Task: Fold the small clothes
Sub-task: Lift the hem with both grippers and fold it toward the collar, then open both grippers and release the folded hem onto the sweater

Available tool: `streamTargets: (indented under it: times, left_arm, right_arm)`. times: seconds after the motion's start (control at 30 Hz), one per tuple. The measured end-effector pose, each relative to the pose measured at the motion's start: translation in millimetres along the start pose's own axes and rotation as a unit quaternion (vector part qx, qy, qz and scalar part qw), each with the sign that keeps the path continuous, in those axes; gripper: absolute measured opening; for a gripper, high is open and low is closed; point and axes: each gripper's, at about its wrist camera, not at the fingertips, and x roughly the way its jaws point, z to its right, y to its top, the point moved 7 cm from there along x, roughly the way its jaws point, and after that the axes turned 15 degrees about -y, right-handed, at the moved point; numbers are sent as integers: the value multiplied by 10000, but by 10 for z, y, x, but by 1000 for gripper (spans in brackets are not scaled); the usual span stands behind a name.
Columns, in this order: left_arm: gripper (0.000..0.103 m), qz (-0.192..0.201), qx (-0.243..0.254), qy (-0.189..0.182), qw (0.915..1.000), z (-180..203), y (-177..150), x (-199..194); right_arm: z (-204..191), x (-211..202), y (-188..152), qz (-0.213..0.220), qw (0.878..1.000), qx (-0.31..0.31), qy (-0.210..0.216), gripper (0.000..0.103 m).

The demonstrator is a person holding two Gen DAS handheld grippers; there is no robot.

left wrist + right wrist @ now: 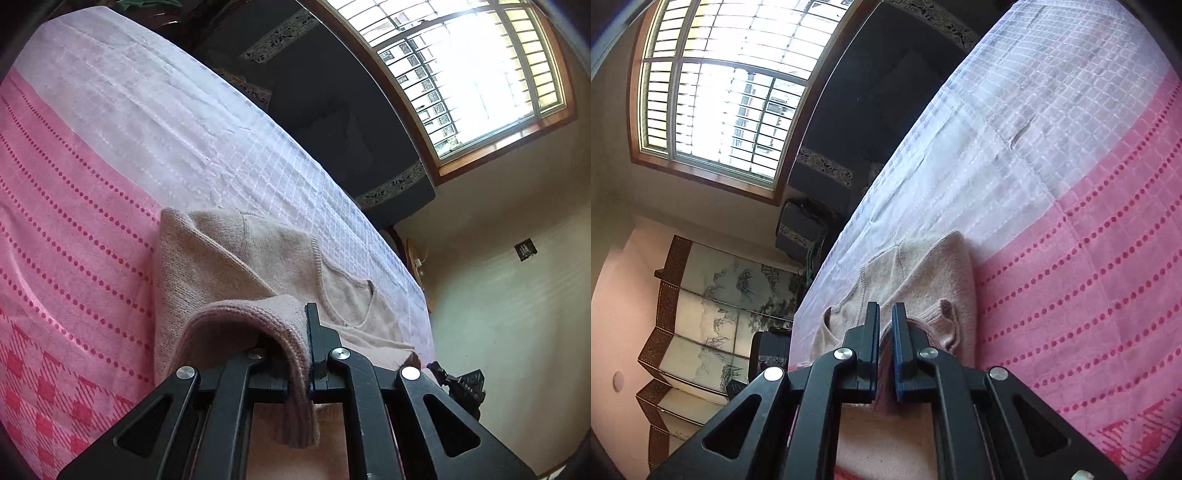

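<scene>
Beige knit sweater [236, 266] is lying on the bed [92, 192], on the pink/white cover, w/ V-neck facing up. Left hand-held gripper [308, 347] is pinching the ribbed hem [258, 314], cloth draping over 1 finger & lifted off the bed, probably so the bottom can be carried toward the neck for a fold. Right hand-held gripper [885, 347] is sitting narrow w/ knit bunched in the gap; it's looking clamped on the sweater [923, 273] too. 2 grips on the near edge likely keep the fold line straight. Fold is looking half underway.
</scene>
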Motion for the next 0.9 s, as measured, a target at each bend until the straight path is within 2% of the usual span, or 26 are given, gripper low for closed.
streamTargets:
  times: [0.23,0.3,0.4,0.43,0.47,0.53,0.67,0.73,0.8,0.83,0.9]
  left_arm:
    - [11,30,-262,220,9994,-159,99,200]
    - [13,133,-289,127,9994,-136,116,185]
    - [21,265,-149,142,9994,-85,154,122]
    - [29,285,-130,125,9994,-78,166,112]
    - [41,292,-155,85,9994,-74,183,97]
    - [48,345,-184,-100,9992,-43,216,70]
    - [49,511,-100,-2,9986,22,317,-7]
    - [50,584,-12,-26,9983,69,344,-58]
    - [53,706,96,63,9974,81,348,-155]
    - [54,774,131,113,9969,75,361,-197]
    - [54,850,119,180,9961,37,378,-280]
  right_arm:
    - [50,134,213,146,9997,158,152,7]
    - [36,30,227,331,9994,15,72,9]
    - [-55,-152,106,346,9986,-404,-19,10]
    - [-110,-198,35,330,9973,-656,-79,11]
    - [-181,-245,-68,277,9952,-939,-92,11]
    - [-319,-261,-237,126,9895,-1425,-229,11]
    - [-535,-7,-552,-357,9687,-2358,-685,11]
    - [-605,194,-654,-683,9626,-2521,-724,11]
    - [-632,389,-637,-738,9573,-2586,-1065,11]
    - [-627,471,-580,-680,9574,-2535,-1206,11]
    - [-588,583,-390,-469,9652,-2186,-1359,11]
